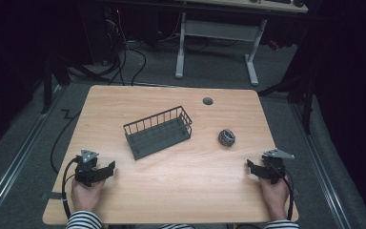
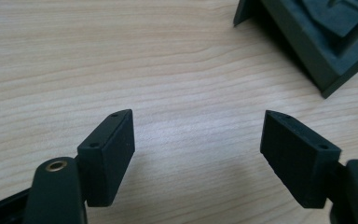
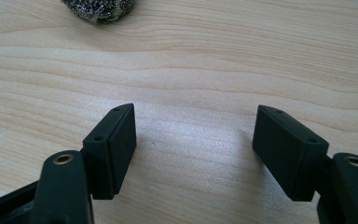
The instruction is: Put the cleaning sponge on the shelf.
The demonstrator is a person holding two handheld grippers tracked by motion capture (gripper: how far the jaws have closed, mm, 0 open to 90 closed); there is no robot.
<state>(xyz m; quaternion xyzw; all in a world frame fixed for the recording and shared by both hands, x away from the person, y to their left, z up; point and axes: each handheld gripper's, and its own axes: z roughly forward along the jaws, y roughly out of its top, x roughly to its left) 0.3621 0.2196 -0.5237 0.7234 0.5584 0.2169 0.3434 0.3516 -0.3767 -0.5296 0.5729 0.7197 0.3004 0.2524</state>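
Observation:
A dark wire basket [image 1: 157, 132] lies tilted on the wooden table's middle; its corner [image 2: 307, 42] reaches into the top right of the left gripper view. A ball of steel wool [image 1: 227, 138] rests to the basket's right, and its lower edge [image 3: 98, 10] peeks in at the top of the right gripper view. My left gripper [image 1: 108, 168] sits open near the front left, nothing between its jaws [image 2: 198, 140]. My right gripper [image 1: 250, 168] sits open near the front right, also holding nothing [image 3: 195, 135].
A round grey grommet [image 1: 208, 101] is set into the table [image 1: 181, 191] near its far edge. Beyond the table stand a white desk frame [image 1: 217, 43] and cables on the grey floor. A person's hands in striped sleeves hold the grippers at the front edge.

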